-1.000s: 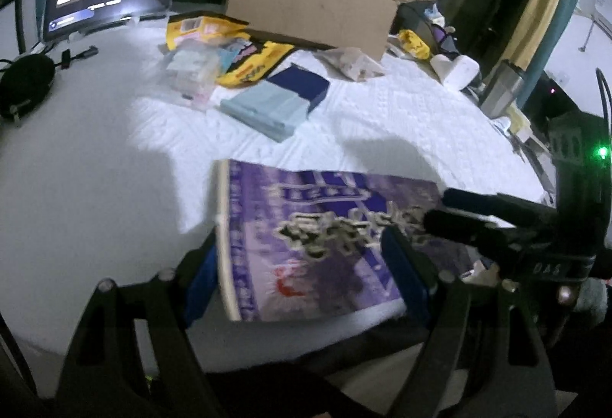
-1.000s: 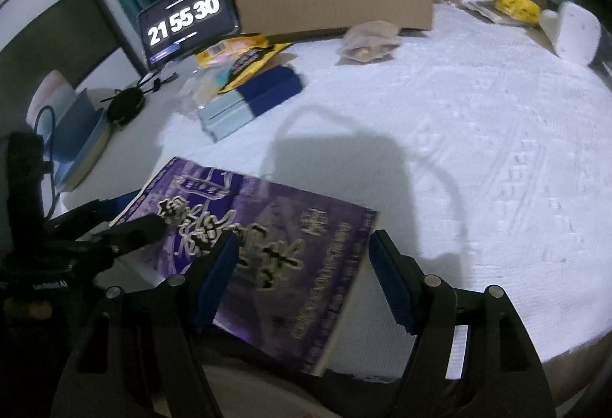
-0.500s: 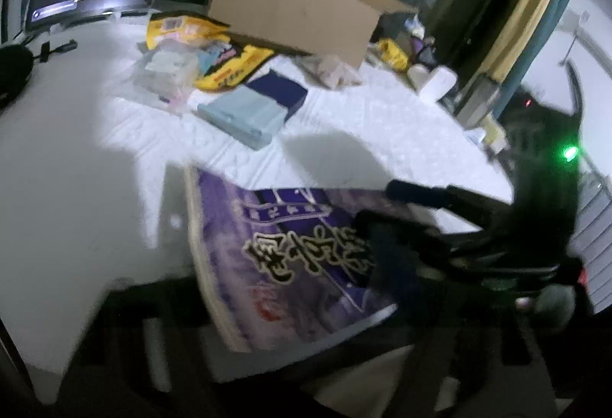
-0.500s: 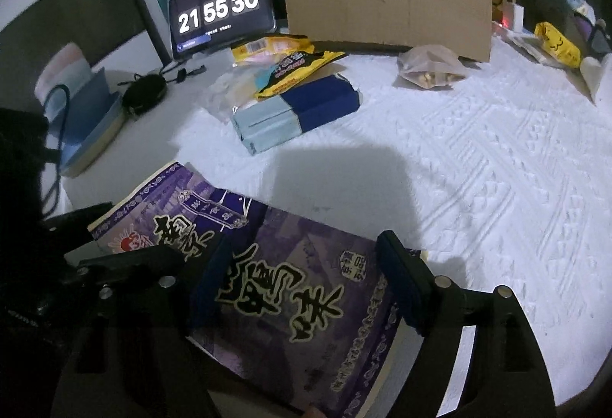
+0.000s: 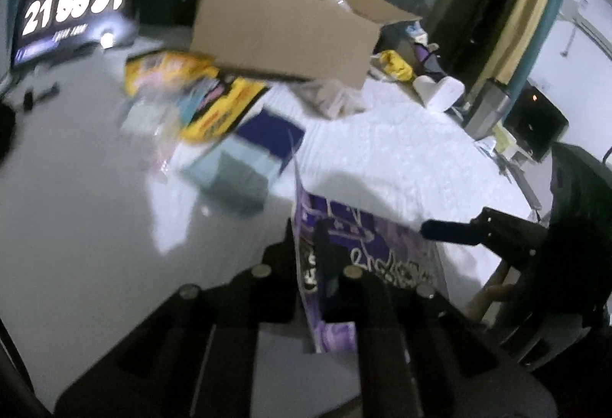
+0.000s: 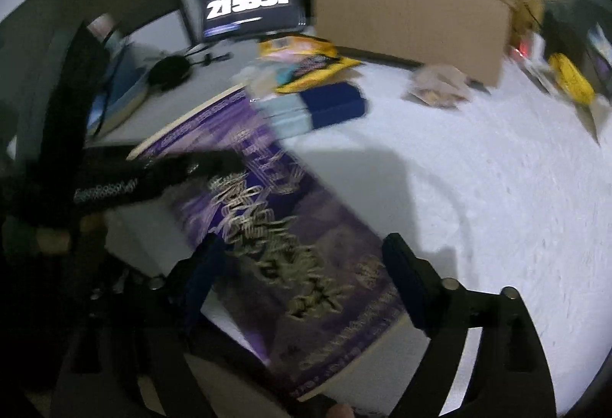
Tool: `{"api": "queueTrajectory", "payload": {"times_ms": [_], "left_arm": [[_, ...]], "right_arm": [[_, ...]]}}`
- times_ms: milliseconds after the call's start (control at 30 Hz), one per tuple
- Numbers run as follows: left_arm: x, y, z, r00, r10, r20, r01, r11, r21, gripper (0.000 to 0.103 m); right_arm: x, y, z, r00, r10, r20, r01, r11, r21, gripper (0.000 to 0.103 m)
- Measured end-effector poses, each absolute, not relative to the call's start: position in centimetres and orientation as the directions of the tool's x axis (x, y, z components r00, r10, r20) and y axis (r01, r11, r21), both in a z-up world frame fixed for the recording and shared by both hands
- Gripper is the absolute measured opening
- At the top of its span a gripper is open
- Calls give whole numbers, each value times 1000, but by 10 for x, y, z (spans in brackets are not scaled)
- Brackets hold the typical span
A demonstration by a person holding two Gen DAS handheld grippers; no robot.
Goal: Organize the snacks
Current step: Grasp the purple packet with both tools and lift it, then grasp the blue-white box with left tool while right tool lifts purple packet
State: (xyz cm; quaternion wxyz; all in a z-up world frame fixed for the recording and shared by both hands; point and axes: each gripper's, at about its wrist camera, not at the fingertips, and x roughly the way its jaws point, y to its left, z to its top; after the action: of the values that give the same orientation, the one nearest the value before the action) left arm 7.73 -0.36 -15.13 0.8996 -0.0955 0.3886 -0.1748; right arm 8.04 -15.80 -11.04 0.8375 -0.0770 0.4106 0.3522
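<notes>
While left gripper (image 5: 306, 265) pinched purple snack bag (image 6: 290, 249) by its edge, bag hung tilted over white bedspread (image 6: 478, 188) | right gripper (image 6: 302, 284) jaws were opening, straddling bag, pads off it | judged light, thin, glossy, floppy; grip sealed edge | cardboard box (image 5: 283, 31) sat well beyond

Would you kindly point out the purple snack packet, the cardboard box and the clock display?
purple snack packet (image 6: 290, 246): right wrist view, printed front face.
cardboard box (image 6: 409, 20): right wrist view, front wall.
clock display (image 5: 72, 7): left wrist view, lit digits.
</notes>
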Motion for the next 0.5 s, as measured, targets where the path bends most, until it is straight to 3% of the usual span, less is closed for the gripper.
{"api": "queueTrajectory", "payload": {"times_ms": [233,500], "left_arm": [[102,-16,-128,653,-423,-628,331,905,-266,7],[118,-28,-135,628,-424,-653,327,905,-272,7]], "right_arm": [[104,-157,-107,440,533,-722,-720,691,71,90],[109,-134,-135,324,527,-786,-806,589,63,93]]}}
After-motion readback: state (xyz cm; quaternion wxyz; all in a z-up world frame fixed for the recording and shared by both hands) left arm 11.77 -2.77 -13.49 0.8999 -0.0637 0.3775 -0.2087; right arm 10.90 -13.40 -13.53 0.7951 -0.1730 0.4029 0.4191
